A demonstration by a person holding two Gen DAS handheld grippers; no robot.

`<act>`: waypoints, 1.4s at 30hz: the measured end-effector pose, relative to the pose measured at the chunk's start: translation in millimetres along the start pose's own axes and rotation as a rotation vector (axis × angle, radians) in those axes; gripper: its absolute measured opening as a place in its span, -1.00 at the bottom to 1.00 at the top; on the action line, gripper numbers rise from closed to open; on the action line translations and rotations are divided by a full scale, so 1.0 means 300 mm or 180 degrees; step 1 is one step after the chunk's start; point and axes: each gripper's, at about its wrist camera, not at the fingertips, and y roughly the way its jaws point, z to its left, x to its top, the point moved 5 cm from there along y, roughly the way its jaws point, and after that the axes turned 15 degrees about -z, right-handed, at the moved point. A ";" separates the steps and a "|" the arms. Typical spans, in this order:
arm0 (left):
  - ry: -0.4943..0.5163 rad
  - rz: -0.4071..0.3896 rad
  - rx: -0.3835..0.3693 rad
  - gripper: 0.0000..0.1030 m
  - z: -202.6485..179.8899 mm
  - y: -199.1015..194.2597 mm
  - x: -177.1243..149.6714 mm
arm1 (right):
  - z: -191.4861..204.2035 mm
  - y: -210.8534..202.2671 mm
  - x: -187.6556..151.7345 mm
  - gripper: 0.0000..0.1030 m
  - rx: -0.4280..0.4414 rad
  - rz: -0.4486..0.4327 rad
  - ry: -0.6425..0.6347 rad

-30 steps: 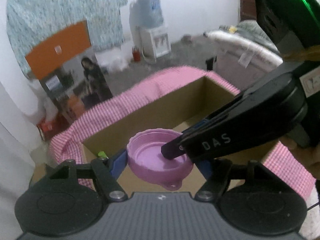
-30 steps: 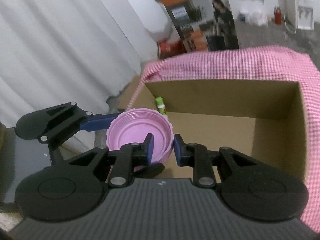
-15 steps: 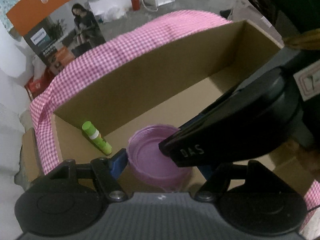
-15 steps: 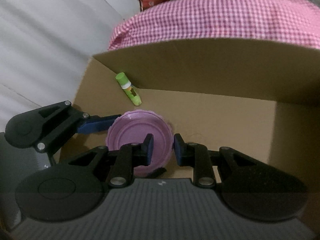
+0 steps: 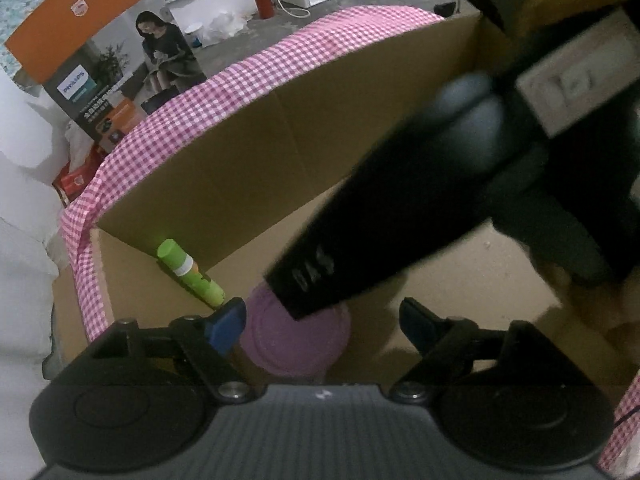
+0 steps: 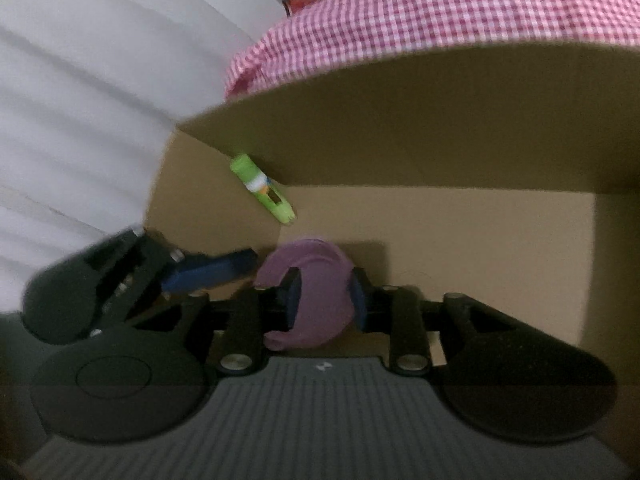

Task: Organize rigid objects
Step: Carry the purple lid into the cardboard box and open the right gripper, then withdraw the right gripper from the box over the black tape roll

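A purple plastic lid [image 6: 320, 292] sits low inside the open cardboard box [image 6: 460, 112], near its floor. My right gripper [image 6: 324, 300] is shut on the lid's rim. In the left wrist view the lid [image 5: 296, 340] lies between the spread fingers of my left gripper [image 5: 324, 320], which is open and no longer clamps it. The right gripper's black body [image 5: 400, 216] crosses that view above the lid. A green glue stick [image 5: 190, 272] lies on the box floor by the far left corner; it also shows in the right wrist view [image 6: 262, 188].
A pink checked cloth [image 5: 248, 68] covers the table under and behind the box. A printed appliance carton [image 5: 100, 64] stands beyond the table. A white curtain [image 6: 100, 80] hangs to the left of the box.
Both grippers have lowered the lid into the box. The left gripper has opened and let go of the lid; the right gripper still holds it.
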 end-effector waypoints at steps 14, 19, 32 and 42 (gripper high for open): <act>-0.0496 -0.0740 -0.0095 0.80 0.024 -0.286 0.043 | 0.079 -0.487 0.036 0.39 0.0065 -0.1120 -0.0302; -0.0559 -0.1112 -0.0099 0.80 0.021 -0.453 0.049 | 0.132 -0.803 -0.045 0.62 0.0174 -0.1706 -0.0519; -0.0907 -0.1773 -0.0439 0.90 -0.176 -0.803 -0.224 | 0.158 -1.164 -0.594 0.98 -0.0689 -0.2315 -0.1318; -0.1002 -0.1490 -0.0400 0.90 -0.394 -0.642 -0.499 | 0.178 -0.992 -0.844 0.98 -0.1514 -0.2209 -0.1822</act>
